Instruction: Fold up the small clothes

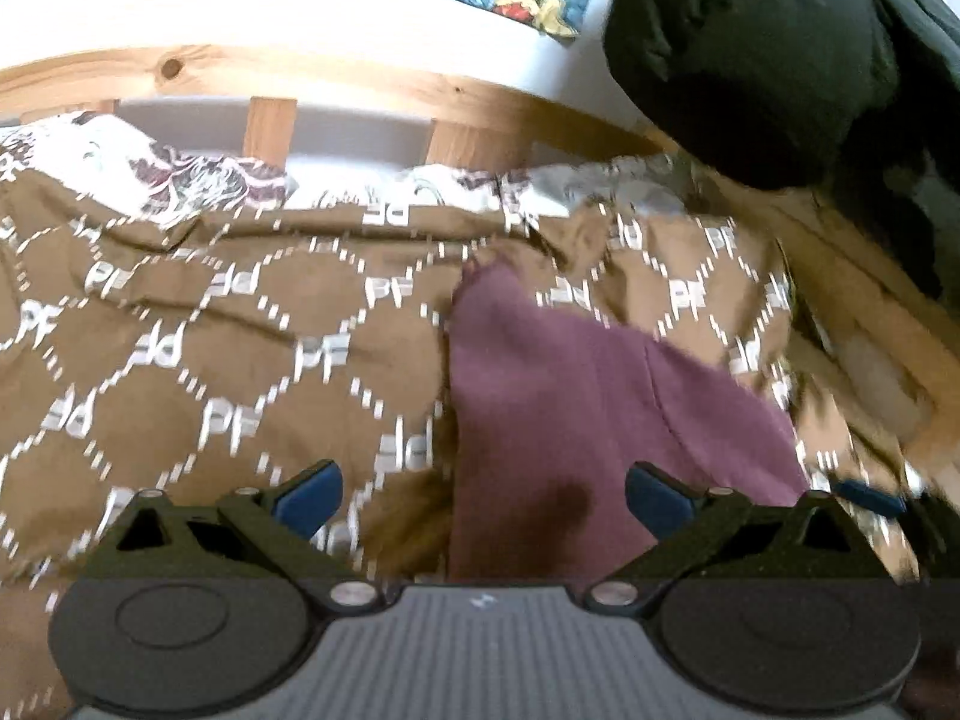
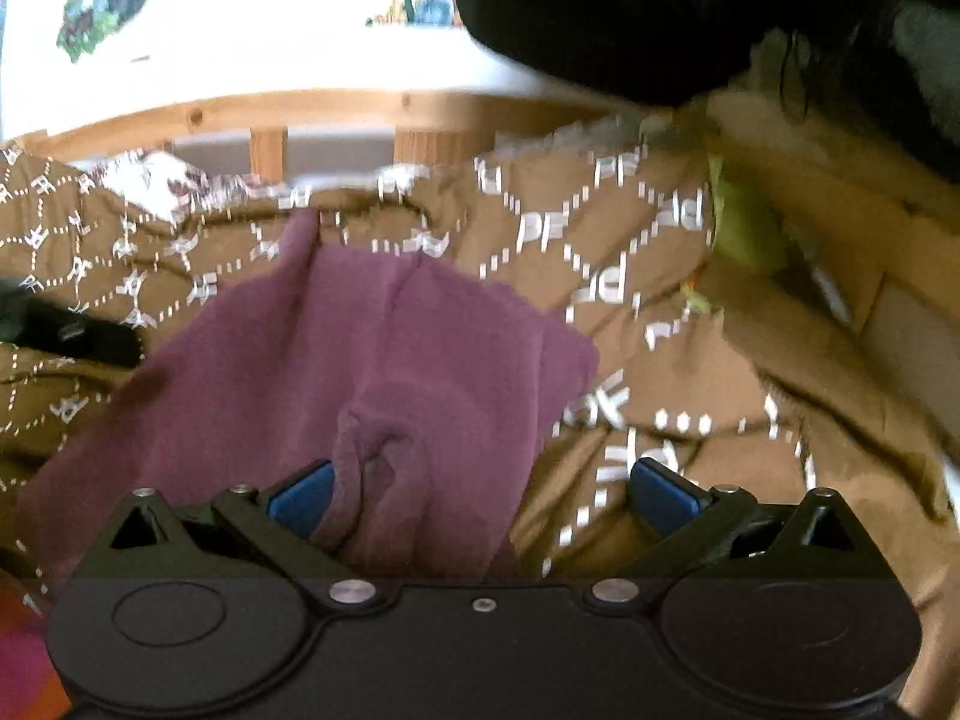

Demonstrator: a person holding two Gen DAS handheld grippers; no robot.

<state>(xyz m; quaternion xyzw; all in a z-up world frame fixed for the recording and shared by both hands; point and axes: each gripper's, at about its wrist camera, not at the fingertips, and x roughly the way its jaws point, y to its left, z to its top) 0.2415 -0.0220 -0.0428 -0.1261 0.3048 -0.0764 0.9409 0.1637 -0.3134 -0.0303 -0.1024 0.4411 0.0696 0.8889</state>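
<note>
A small purple garment (image 1: 570, 408) lies crumpled on a brown bedspread with a white "PF" lattice print (image 1: 180, 360). In the left wrist view my left gripper (image 1: 486, 498) is open just above the garment's near end, which has a dark spot, and its blue pads (image 1: 312, 498) are wide apart. In the right wrist view the same purple garment (image 2: 372, 348) spreads out ahead, with a bunched fold beside the left pad (image 2: 300, 498). My right gripper (image 2: 483, 495) is open, with cloth and bedspread showing between its fingers and nothing pinched.
A wooden bed frame with slats (image 1: 270, 126) runs along the far edge before a white wall. A black bundle of cloth (image 1: 750, 60) looms at the upper right. A green item (image 2: 744, 228) lies at the bedspread's right side. A patterned white cloth (image 1: 180, 180) sits at the far left.
</note>
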